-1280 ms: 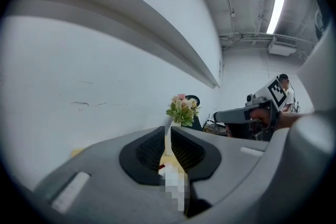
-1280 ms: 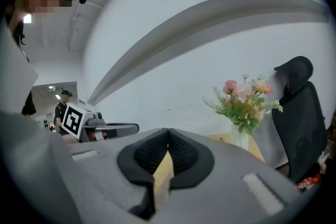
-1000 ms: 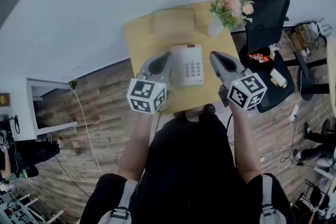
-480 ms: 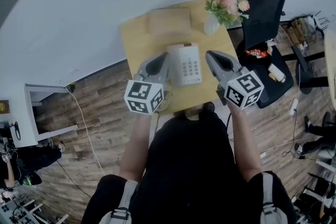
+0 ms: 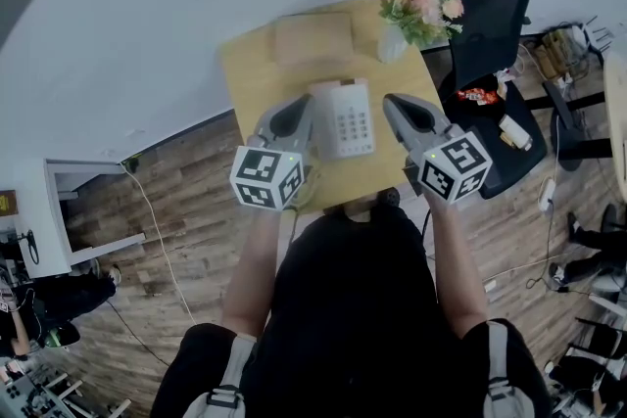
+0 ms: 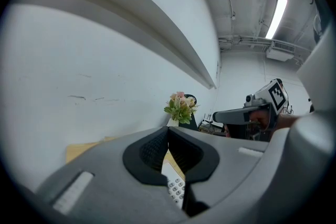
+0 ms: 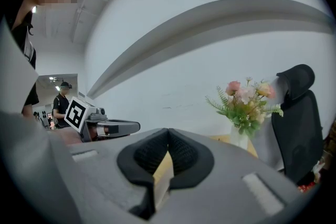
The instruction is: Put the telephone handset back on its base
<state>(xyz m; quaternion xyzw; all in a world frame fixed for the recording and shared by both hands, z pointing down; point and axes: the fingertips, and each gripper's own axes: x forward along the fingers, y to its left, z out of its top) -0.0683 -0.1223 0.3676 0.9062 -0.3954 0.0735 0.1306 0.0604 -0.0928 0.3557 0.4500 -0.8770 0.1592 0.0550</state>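
1. Telephone base point(image 5: 350, 120): white, with a grey keypad facing up, lying flat on the yellow tabletop point(image 5: 255, 73), upper centre of the head view.
2. Handset: it cannot be told apart from the base.

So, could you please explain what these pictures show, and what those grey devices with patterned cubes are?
There is no robot here. A person holds a two-jaw gripper in each hand, and the cubes are part of them. One picture comes from a camera on the person's head, looking down. The other two come from cameras riding on the left gripper and the right gripper, looking along their jaws. On the wooden table are a telephone, a tan box and a vase of flowers. Both grippers are shut and hold nothing.
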